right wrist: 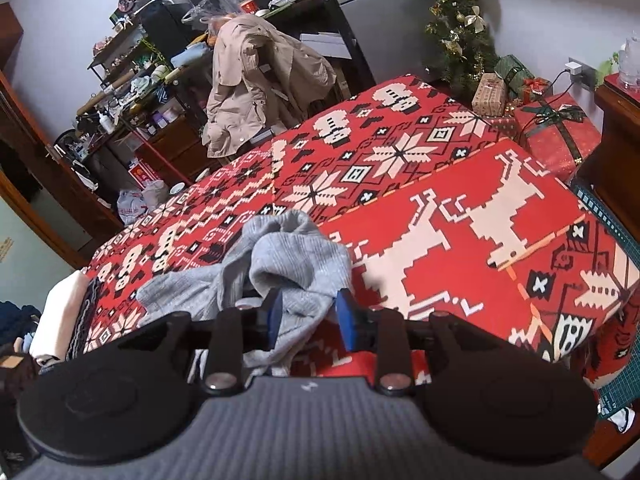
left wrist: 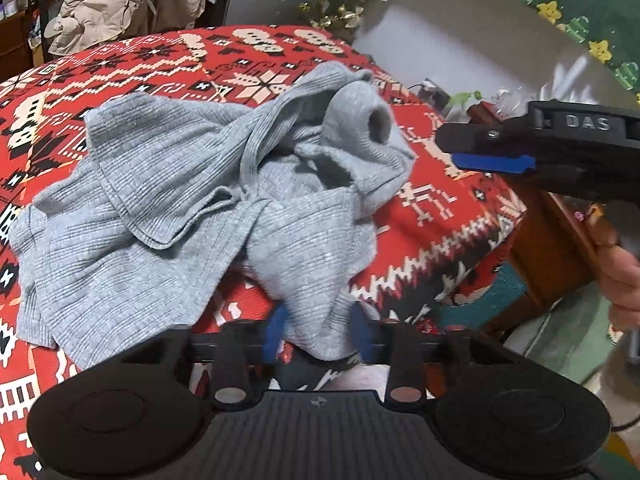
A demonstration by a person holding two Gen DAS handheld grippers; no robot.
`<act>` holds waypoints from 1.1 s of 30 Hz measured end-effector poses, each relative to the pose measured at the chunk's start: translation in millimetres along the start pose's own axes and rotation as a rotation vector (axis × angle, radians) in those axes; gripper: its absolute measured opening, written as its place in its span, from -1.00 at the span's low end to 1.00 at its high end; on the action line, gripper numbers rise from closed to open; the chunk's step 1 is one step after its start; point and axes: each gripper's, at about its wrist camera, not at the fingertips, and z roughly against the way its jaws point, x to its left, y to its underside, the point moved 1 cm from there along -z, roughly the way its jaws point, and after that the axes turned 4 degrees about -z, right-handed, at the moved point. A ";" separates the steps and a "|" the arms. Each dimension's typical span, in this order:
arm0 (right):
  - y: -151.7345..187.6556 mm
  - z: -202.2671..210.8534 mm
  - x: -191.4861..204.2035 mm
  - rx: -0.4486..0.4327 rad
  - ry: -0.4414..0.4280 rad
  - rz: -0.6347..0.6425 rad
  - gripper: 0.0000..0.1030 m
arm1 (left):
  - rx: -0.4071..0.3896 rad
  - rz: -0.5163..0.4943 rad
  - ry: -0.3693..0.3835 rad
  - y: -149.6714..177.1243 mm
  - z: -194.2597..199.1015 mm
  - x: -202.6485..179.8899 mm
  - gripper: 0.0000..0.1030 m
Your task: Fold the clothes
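Note:
A grey ribbed garment (left wrist: pixel 168 200) lies crumpled on the red patterned cloth (left wrist: pixel 440 208), one sleeve opening facing up. My left gripper (left wrist: pixel 318 334) is at the garment's near edge. A hanging fold fills the gap between the blue pads (left wrist: pixel 276 336) and touches both. My right gripper (left wrist: pixel 448 148) comes in from the right, level with the sleeve and just off the garment's edge, with nothing between its fingers. In the right wrist view the right gripper (right wrist: pixel 310 320) stands open over the garment (right wrist: pixel 296 256), whose fabric lies below the pads and is not pinched.
A hand (left wrist: pixel 624 276) holds the right gripper. A beige coat (right wrist: pixel 256 80) hangs behind the table, beside cluttered shelves (right wrist: pixel 132 64). A small Christmas tree (right wrist: pixel 460 28) and wrapped gifts (right wrist: pixel 556 136) stand at the far right. Folded clothes (right wrist: pixel 60 312) lie at the left edge.

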 end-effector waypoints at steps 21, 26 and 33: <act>3.1 -23.6 26.8 0.073 -0.016 0.095 -0.32 | -0.190 0.241 -0.161 31.2 114.6 99.6 -0.84; 15.8 -27.1 34.7 0.152 -0.050 0.141 -0.30 | -0.146 0.242 -0.154 42.8 102.9 97.8 -0.81; 27.0 -36.3 47.2 0.174 -0.057 0.197 -0.19 | -0.146 0.218 -0.138 45.9 106.3 95.6 -0.66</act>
